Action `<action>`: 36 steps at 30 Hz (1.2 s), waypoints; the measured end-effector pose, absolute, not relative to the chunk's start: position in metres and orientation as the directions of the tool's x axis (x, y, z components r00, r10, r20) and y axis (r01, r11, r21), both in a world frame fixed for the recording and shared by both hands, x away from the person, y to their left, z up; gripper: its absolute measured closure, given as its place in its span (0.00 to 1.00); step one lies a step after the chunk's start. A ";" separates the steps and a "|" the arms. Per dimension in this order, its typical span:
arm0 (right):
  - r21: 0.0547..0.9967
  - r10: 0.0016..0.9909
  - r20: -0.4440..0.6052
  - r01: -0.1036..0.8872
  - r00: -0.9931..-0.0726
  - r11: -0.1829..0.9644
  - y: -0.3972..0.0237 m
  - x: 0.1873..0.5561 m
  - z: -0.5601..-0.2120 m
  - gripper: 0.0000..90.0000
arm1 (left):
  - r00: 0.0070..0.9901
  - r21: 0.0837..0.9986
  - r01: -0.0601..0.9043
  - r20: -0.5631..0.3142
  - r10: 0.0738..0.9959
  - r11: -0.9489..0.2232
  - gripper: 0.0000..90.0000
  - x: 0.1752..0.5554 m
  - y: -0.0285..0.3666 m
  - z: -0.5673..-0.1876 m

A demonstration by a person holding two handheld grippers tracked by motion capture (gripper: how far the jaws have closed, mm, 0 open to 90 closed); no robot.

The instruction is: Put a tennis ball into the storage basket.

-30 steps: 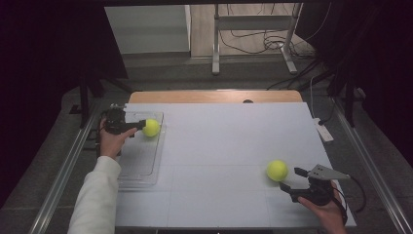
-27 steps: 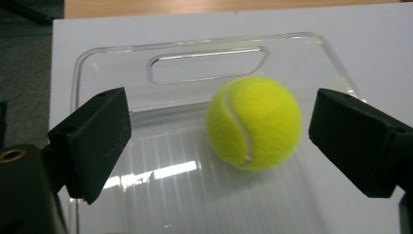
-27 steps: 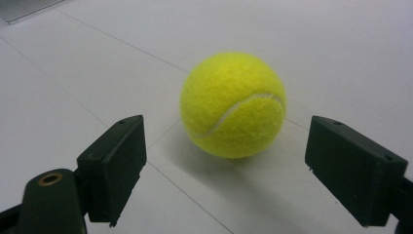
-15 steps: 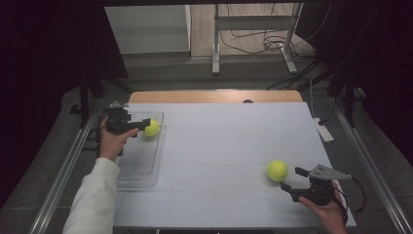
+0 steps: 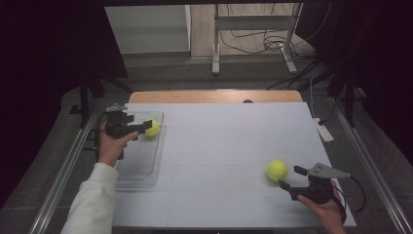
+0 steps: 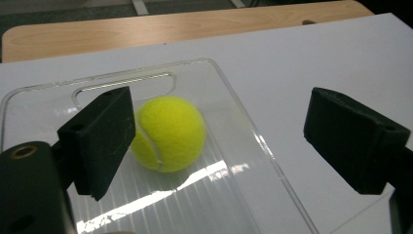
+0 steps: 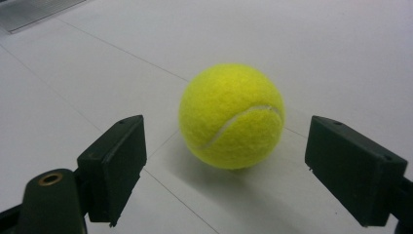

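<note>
A white-topped table with a wooden far edge (image 5: 209,96) stood on grey floor (image 5: 389,146). Behind it rose a metal stand (image 5: 253,36). Black cables (image 5: 258,41) trailed nearby, and darkness flanked both sides.

Left hand-held gripper (image 5: 144,127), jaws closing slightly, backed off the tray's ball (image 5: 152,128).

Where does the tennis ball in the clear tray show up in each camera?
High view: the tennis ball in the tray sits left of centre, at the far end of the clear tray, just off the left gripper.
Left gripper view: it lies left of centre, beside the left jaw, not clamped.
Right gripper view: not in it; the ball there is the other tennis ball.
Shared landmark: the tray's handle slot.
</note>
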State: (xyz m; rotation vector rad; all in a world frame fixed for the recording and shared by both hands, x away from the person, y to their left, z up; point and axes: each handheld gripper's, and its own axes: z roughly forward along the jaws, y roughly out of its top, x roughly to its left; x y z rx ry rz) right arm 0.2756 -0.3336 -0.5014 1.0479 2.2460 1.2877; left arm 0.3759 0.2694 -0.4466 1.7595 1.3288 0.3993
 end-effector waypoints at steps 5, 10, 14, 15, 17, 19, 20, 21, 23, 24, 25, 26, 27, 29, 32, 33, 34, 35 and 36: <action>0.846 0.740 0.060 0.427 -0.670 0.319 -0.331 0.277 -0.502 0.17 | 0.411 0.808 0.586 -0.231 0.882 -0.061 0.15 0.367 0.264 -0.441; 0.843 0.734 0.060 0.428 -0.676 0.326 -0.329 0.279 -0.503 0.17 | 0.437 0.821 0.566 -0.227 0.870 -0.070 0.15 0.357 0.260 -0.436; 0.845 0.732 0.061 0.425 -0.679 0.324 -0.329 0.279 -0.502 0.17 | 0.449 0.826 0.559 -0.229 0.864 -0.071 0.15 0.351 0.257 -0.435; 0.845 0.731 0.060 0.424 -0.680 0.325 -0.329 0.278 -0.502 0.17 | 0.460 0.830 0.552 -0.228 0.858 -0.075 0.15 0.348 0.255 -0.434; 0.845 0.730 0.059 0.424 -0.681 0.327 -0.329 0.278 -0.502 0.18 | 0.464 0.831 0.550 -0.230 0.855 -0.075 0.15 0.346 0.253 -0.434; 0.844 0.729 0.058 0.424 -0.682 0.329 -0.329 0.278 -0.503 0.17 | 0.478 0.836 0.541 -0.222 0.850 -0.086 0.15 0.342 0.249 -0.433; 0.843 0.729 0.056 0.423 -0.682 0.331 -0.329 0.278 -0.503 0.17 | 0.488 0.838 0.538 -0.218 0.845 -0.094 0.15 0.340 0.245 -0.431; 0.844 0.728 0.054 0.421 -0.683 0.333 -0.329 0.278 -0.502 0.18 | 0.488 0.838 0.538 -0.218 0.845 -0.094 0.15 0.340 0.245 -0.431; 0.844 0.727 0.055 0.421 -0.684 0.333 -0.328 0.277 -0.502 0.18 | 0.509 0.844 0.526 -0.213 0.834 -0.105 0.15 0.334 0.238 -0.429; 0.844 0.727 0.054 0.421 -0.684 0.333 -0.328 0.277 -0.502 0.17 | 0.509 0.844 0.526 -0.213 0.834 -0.105 0.15 0.334 0.238 -0.429; 0.844 0.727 0.054 0.421 -0.684 0.333 -0.328 0.277 -0.502 0.17 | 0.518 0.846 0.521 -0.211 0.829 -0.110 0.15 0.331 0.236 -0.427; 0.844 0.727 0.055 0.420 -0.685 0.333 -0.329 0.277 -0.502 0.17 | 0.523 0.848 0.518 -0.211 0.826 -0.111 0.15 0.329 0.233 -0.427; 0.844 0.727 0.053 0.420 -0.684 0.333 -0.329 0.277 -0.502 0.17 | 0.535 0.851 0.512 -0.210 0.818 -0.116 0.15 0.326 0.231 -0.426; 0.843 0.727 0.054 0.422 -0.684 0.334 -0.329 0.276 -0.502 0.17 | 0.546 0.852 0.509 -0.210 0.811 -0.123 0.15 0.323 0.227 -0.425; 0.842 0.727 0.052 0.422 -0.684 0.336 -0.329 0.277 -0.503 0.18 | 0.563 0.856 0.500 -0.206 0.800 -0.131 0.16 0.317 0.222 -0.426; 0.842 0.727 0.052 0.422 -0.685 0.337 -0.328 0.277 -0.503 0.17 | 0.570 0.858 0.497 -0.207 0.795 -0.133 0.16 0.316 0.220 -0.426; 0.842 0.727 0.052 0.422 -0.685 0.337 -0.328 0.277 -0.503 0.17 | 0.570 0.858 0.497 -0.207 0.795 -0.133 0.16 0.316 0.220 -0.426; 0.842 0.727 0.052 0.422 -0.684 0.337 -0.328 0.277 -0.503 0.17 | 0.578 0.860 0.492 -0.205 0.790 -0.136 0.16 0.313 0.217 -0.426; 0.841 0.727 0.051 0.422 -0.685 0.338 -0.328 0.277 -0.503 0.17 | 0.584 0.862 0.488 -0.203 0.786 -0.139 0.16 0.312 0.215 -0.426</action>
